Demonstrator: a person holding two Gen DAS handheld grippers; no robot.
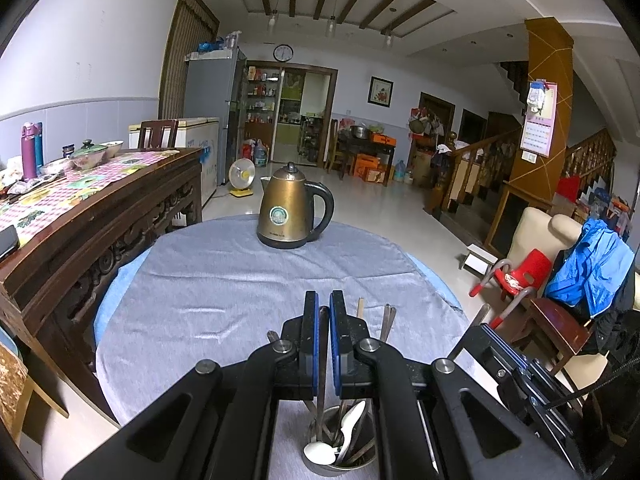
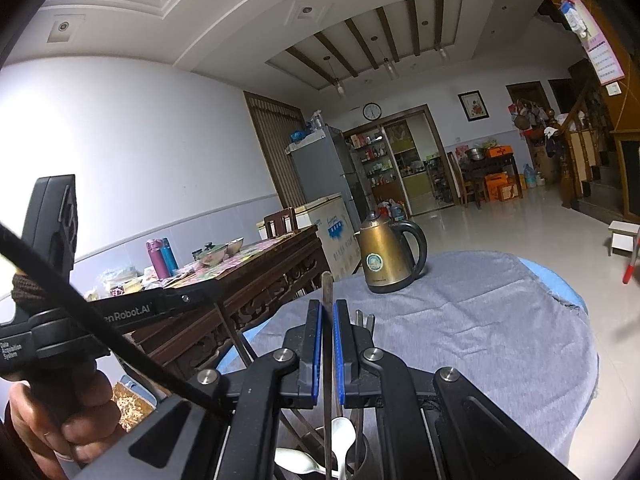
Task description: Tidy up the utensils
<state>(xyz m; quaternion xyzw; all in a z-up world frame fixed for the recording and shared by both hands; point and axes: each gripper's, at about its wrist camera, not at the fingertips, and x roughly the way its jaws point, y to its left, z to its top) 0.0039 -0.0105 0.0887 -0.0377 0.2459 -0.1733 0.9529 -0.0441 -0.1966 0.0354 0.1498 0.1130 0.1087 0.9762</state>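
A metal utensil cup (image 1: 340, 468) stands at the near edge of the round table and holds white spoons (image 1: 320, 453) and several chopsticks. My left gripper (image 1: 324, 312) is above the cup, its jaws shut on a dark brown chopstick (image 1: 322, 360) that reaches down into the cup. My right gripper (image 2: 327, 316) is also above the cup (image 2: 360, 456), shut on a thin grey chopstick (image 2: 327, 360) that stands upright with its lower end in the cup. Other chopstick tips (image 1: 387, 320) stick up beside the left gripper.
A bronze kettle (image 1: 294, 208) stands at the table's far side on the grey cloth (image 1: 208, 280). A carved wooden sideboard (image 1: 100, 216) with bowls and bottles is at the left. A chair with a blue jacket (image 1: 588, 264) is at the right.
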